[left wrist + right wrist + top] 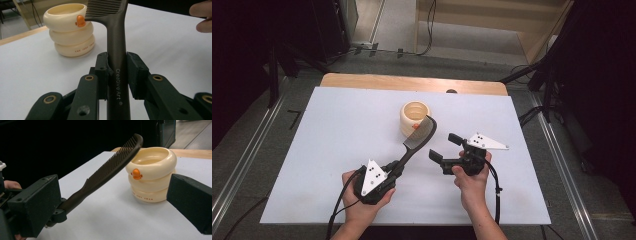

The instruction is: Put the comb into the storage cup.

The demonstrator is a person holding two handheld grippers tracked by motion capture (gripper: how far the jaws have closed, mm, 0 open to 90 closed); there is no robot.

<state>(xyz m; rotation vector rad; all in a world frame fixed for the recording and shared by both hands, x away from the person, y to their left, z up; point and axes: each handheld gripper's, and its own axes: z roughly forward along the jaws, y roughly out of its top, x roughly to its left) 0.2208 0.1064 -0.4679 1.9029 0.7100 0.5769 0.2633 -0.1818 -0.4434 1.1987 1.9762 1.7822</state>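
The long dark plastic comb is in the air, its toothed end over the rim of the cream ringed cup on the white table. The left gripper clamps its handle; the right gripper waits spread apart and empty. I think the comb should be tipped upright before lowering, so that the teeth do not push the cup.

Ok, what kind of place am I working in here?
Probably a lab or recording rig, not a home: a white board on a wooden table, black stands with loose cables on the floor, and a person holding the left gripper and right gripper.
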